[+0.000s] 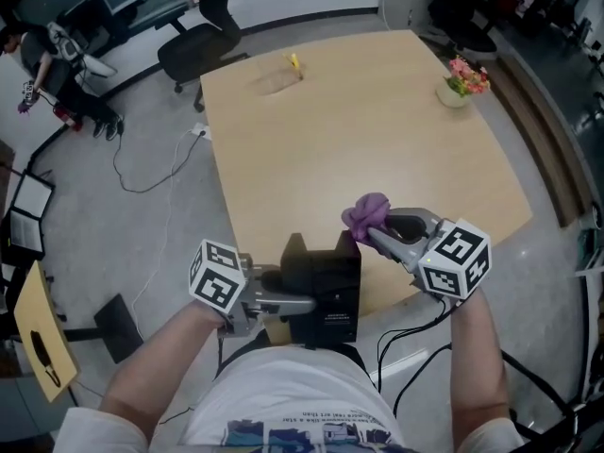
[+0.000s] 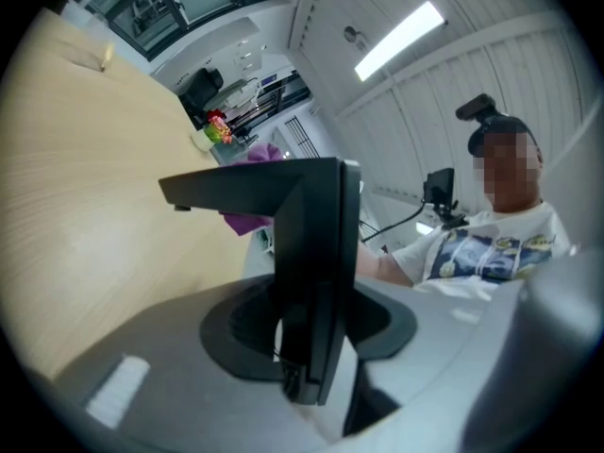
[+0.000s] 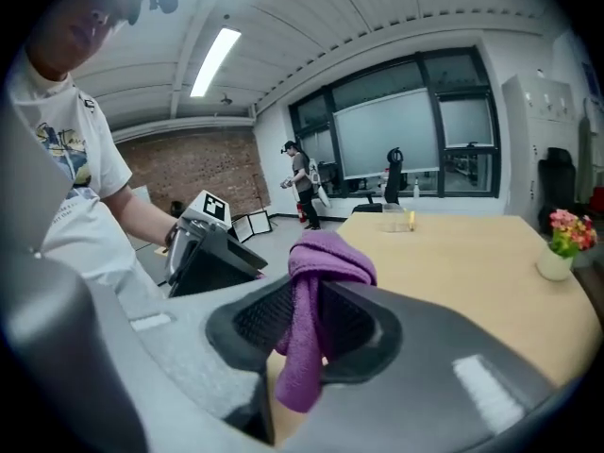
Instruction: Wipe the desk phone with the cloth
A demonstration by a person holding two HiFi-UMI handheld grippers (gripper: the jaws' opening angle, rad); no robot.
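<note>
The black desk phone (image 1: 326, 286) is tipped up at the near edge of the wooden table (image 1: 377, 121). My left gripper (image 1: 300, 293) is shut on its left side; in the left gripper view the phone's thin black body (image 2: 311, 253) stands clamped between the jaws of that gripper (image 2: 307, 338). My right gripper (image 1: 377, 232) is shut on a bunched purple cloth (image 1: 366, 215), held just right of and beyond the phone's top corner. In the right gripper view the cloth (image 3: 316, 281) hangs from between the jaws of that gripper (image 3: 316, 333), with the phone (image 3: 212, 262) off to the left.
A small pot of pink flowers (image 1: 460, 83) stands at the table's far right. A clear container with a yellow item (image 1: 283, 75) sits near the far edge. A black office chair (image 1: 198, 41) and loose cables (image 1: 142, 168) are on the floor to the left.
</note>
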